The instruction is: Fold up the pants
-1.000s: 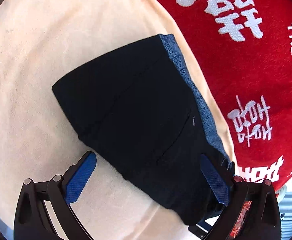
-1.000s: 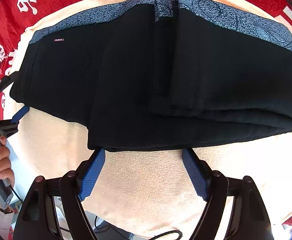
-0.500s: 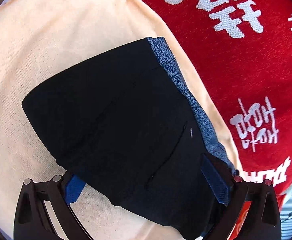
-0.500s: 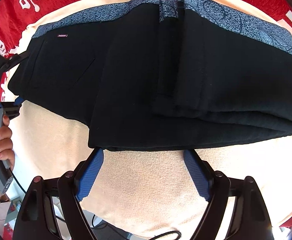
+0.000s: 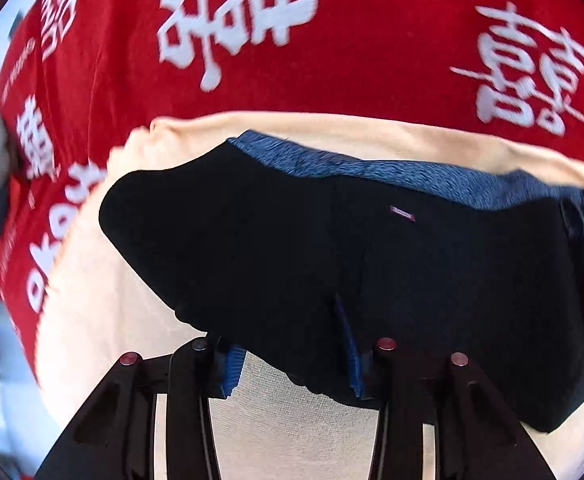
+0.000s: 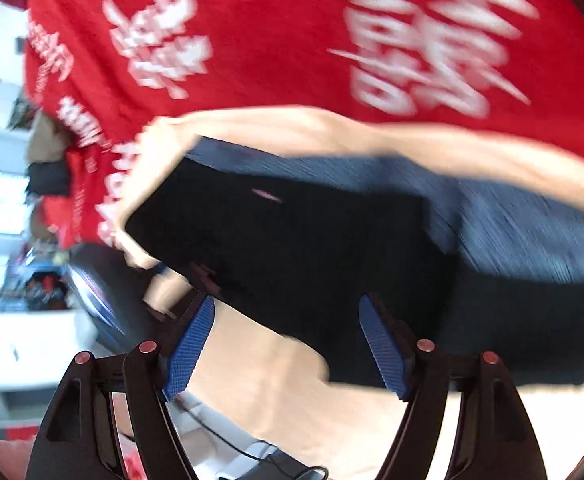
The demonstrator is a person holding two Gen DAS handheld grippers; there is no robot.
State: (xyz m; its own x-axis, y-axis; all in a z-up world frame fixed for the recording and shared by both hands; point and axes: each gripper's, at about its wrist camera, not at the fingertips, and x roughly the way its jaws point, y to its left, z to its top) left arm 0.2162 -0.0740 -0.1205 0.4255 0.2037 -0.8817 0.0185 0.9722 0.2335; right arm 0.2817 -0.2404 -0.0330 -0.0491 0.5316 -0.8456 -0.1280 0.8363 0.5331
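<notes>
Left gripper: blue pads drawn partway together over the near hem of the black pants; cloth bunches between the pads and covers their tips, so it reads as clenched on the pants. Right gripper: pads spread wide, released; the pants' near edge lies across the gap between them, and the right pad tip sits against the dark cloth, contact uncertain because of motion blur.

Pants lie folded on a cream towel, blue-grey patterned waistband along the far edge, small red label just below it. The towel lies on a red cloth printed with white characters, which fills the far half of both views.

Right wrist view: left gripper's dark frame sits at the pants' left corner, partly hidden. Beyond the towel's left edge, blurred room clutter, unidentifiable.
</notes>
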